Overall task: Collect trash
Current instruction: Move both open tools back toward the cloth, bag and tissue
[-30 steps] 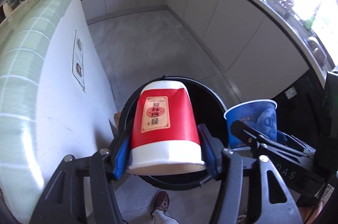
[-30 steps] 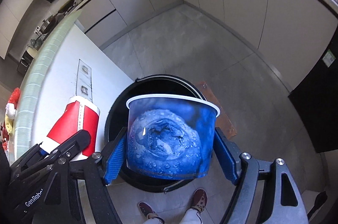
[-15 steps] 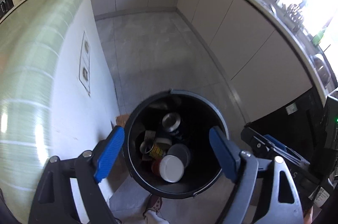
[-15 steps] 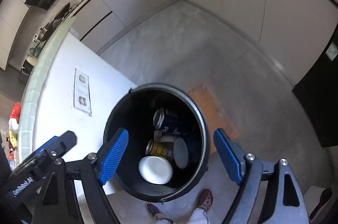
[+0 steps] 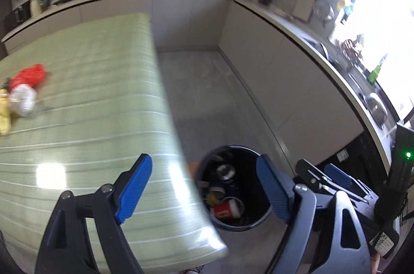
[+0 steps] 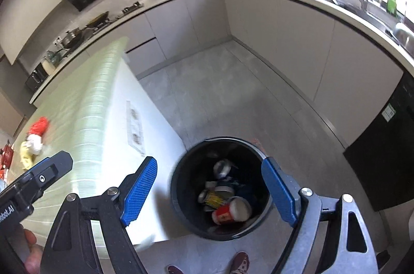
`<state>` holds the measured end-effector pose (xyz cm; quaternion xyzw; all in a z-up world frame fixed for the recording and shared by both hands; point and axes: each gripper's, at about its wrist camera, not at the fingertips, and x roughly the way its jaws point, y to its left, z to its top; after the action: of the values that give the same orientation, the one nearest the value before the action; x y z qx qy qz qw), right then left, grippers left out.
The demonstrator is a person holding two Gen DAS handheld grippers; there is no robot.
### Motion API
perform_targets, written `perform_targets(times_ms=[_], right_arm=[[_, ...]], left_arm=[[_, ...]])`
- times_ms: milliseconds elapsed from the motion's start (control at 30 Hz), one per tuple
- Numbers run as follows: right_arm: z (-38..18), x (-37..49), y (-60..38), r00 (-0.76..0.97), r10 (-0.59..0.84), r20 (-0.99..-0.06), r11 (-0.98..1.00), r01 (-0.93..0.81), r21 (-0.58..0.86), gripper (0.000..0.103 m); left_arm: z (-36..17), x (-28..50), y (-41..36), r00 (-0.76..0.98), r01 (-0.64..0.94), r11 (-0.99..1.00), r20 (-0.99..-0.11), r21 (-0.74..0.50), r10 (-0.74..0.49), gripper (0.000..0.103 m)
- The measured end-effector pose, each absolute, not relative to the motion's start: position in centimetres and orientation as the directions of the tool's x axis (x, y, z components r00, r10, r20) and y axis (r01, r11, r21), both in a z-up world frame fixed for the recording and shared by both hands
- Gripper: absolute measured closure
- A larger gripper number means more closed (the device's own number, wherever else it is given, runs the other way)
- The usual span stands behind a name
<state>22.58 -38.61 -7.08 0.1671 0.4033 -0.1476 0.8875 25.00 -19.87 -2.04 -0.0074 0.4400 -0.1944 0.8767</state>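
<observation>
A black round bin [image 5: 267, 214] [image 6: 178, 193] stands on the floor beside the green-topped counter [image 5: 90, 119] [image 6: 77, 124]. Inside it lie a red paper cup [image 5: 225, 209] [image 6: 229, 212], cans and other cups. My left gripper [image 5: 204, 186] is open and empty, high above the counter's edge and the bin. My right gripper [image 6: 209, 191] is open and empty too, over the bin. On the counter's far left lie a red wrapper [image 5: 29, 76] [image 6: 38, 126], white crumpled trash [image 5: 22, 99] [image 6: 35, 142] and something yellow [image 5: 4, 113] [image 6: 26, 156].
Grey cabinets [image 5: 284, 82] [image 6: 297, 41] run along the far and right sides under a crowded worktop. A black appliance [image 6: 383, 152] stands at the right. Grey floor [image 6: 220, 93] lies beyond the bin. A person's shoes [image 6: 240, 262] show near the bin.
Both grippers let go of their cups, the red one and the blue one, which fell into the bin. Both grippers then rose, bringing the counter top into view.
</observation>
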Motion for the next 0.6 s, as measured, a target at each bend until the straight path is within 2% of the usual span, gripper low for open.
perform_targets(times_ms=[300,600], right_arm=[[-3.2,24.8,-24.1,0.694,-0.081,-0.715,0.951,0.268,0.153,0.018],[-3.1,27.3,-9.8,0.718,0.019,-0.696,0.982,0.118,0.148,0.018]], left_arm=[[-0.3,24.7,-6.0,0.621,0.216,0.962,-0.737,-0.165,-0.266,0.019],[-0.1,23.8,6.4,0.673,0.113,0.983,-0.717,-0.142,-0.181,0.019]])
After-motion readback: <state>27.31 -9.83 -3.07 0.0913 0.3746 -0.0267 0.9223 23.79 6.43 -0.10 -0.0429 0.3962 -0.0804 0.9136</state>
